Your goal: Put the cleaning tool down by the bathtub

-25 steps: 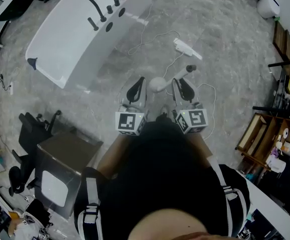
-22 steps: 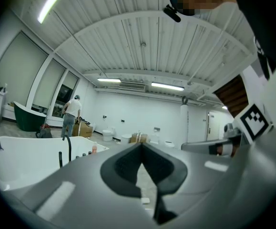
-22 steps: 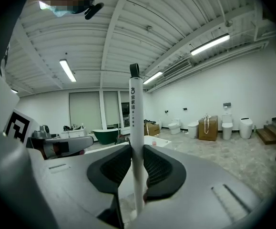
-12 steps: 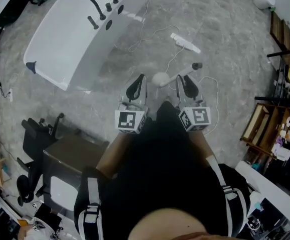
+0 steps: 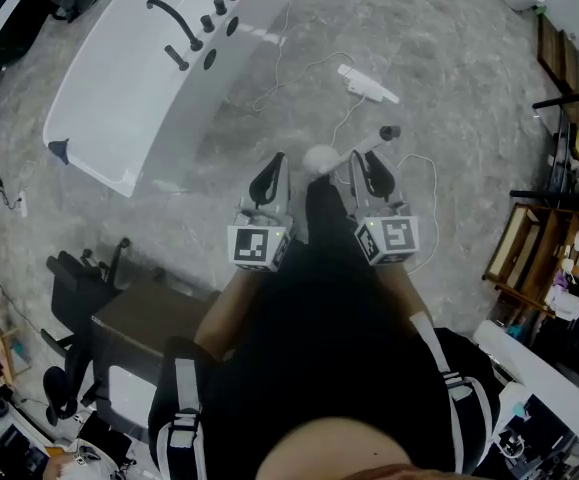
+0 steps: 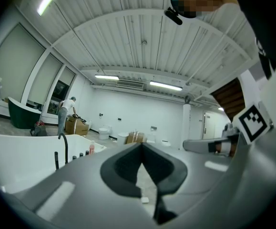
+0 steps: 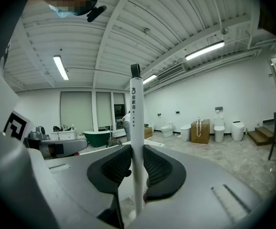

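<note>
The cleaning tool [image 7: 136, 123] looks like a light, rigid wand, and its smooth, glossy shaft could well slip or swivel between two pads. The sound place to hold it is therefore on the straight shaft near its middle, which is where the right gripper [image 7: 137, 151] has it clamped crosswise between its jaws. It is a slim white stick with dark print along it and a dark cap on one end. In the head view its rounded white head [image 5: 319, 159] sticks out on the inner side of the right gripper [image 5: 366, 164], towards the left gripper [image 5: 269, 174], and the capped end pokes out on the outer side. The left gripper's jaws are closed tip to tip with nothing between them. The white bathtub [image 5: 129, 88] lies ahead of the left gripper and off to its outer side, well apart. Whether the thin cord [image 5: 424, 183] on the floor beside the right gripper belongs to the tool cannot be told.
</note>
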### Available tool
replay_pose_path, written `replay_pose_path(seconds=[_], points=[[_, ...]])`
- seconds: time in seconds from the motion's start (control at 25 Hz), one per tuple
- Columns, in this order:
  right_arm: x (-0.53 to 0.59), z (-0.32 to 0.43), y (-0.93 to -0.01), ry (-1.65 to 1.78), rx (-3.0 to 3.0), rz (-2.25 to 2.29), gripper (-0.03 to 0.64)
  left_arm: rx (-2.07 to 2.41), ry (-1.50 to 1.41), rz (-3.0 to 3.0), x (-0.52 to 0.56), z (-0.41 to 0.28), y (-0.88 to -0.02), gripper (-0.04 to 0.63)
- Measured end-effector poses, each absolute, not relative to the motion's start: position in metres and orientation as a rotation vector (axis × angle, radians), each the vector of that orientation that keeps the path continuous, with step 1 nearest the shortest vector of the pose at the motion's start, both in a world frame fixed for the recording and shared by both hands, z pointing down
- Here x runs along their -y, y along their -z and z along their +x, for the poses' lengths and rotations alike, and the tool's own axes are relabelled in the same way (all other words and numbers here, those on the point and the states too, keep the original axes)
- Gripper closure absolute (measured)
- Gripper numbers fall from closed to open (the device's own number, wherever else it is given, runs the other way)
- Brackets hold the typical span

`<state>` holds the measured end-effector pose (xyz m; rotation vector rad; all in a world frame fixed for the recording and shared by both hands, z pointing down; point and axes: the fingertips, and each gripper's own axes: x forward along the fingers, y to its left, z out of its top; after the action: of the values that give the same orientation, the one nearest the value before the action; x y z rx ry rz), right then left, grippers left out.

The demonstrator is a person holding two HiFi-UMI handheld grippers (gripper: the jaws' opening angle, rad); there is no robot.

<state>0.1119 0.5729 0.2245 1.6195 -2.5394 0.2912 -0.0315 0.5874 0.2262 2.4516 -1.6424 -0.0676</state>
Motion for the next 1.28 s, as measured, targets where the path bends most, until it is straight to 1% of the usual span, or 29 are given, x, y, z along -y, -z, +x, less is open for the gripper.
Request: replay_pose_path(seconds=[0.64,1.28], points=[[-0.455,0.151,-0.227,-0.320,2.577,1.559,0.532,1.659,0.055,2.447,-0.467,0.020,-0.220,0.588],[-0.363,0.193,-0.231,-0.319,2.644,1.446,0.532,1.790,0.057,2.373,-0.376,0.066,-0.220,0.588]])
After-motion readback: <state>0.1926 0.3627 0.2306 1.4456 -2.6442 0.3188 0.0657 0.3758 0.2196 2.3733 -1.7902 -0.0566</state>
